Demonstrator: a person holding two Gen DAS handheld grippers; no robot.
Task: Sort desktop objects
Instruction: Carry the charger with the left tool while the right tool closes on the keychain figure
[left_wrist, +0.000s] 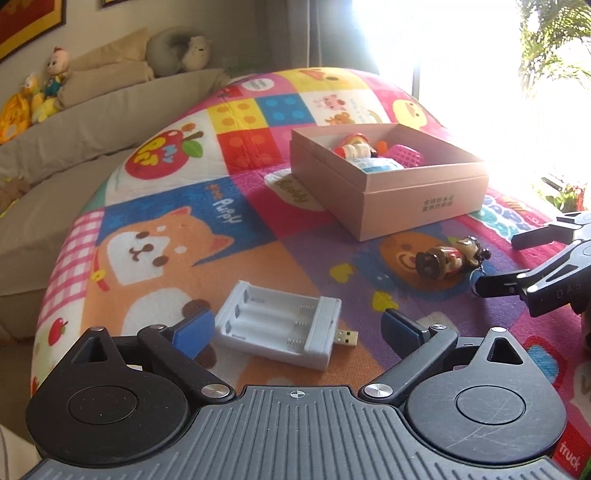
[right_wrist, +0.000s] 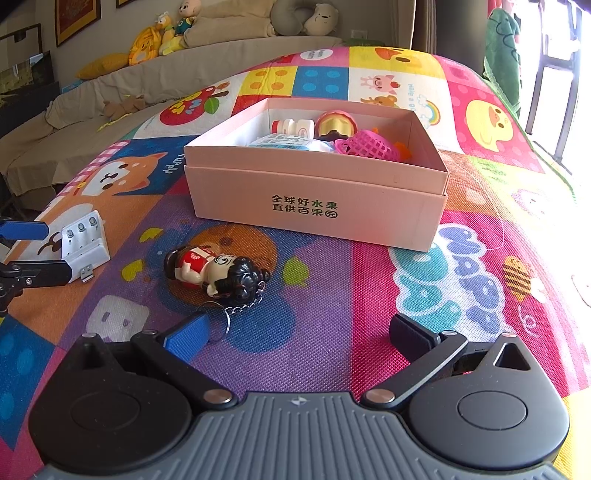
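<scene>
- Left hand-held gripper (left_wrist: 297, 332) hung released, jaws wide apart around the white battery charger (left_wrist: 279, 326), judged ready to clamp it.
- Right hand-held gripper (right_wrist: 295, 334) was released too, just short of the doll keychain (right_wrist: 218, 273).
- Both things lay on the surface (right_wrist: 332, 295), outside the pink box (right_wrist: 317, 206); next, lifting them in.
- Mat words: "Puppy", "truck".

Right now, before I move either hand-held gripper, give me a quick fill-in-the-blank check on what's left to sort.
1. The white battery holder lies between the open fingers of the ____ hand-held gripper.
2. The doll keychain lies on its ____.
3. The pink mesh basket sits inside the ____.
4. The battery holder's slots are ____.

Missing words: left; side; box; empty
</scene>
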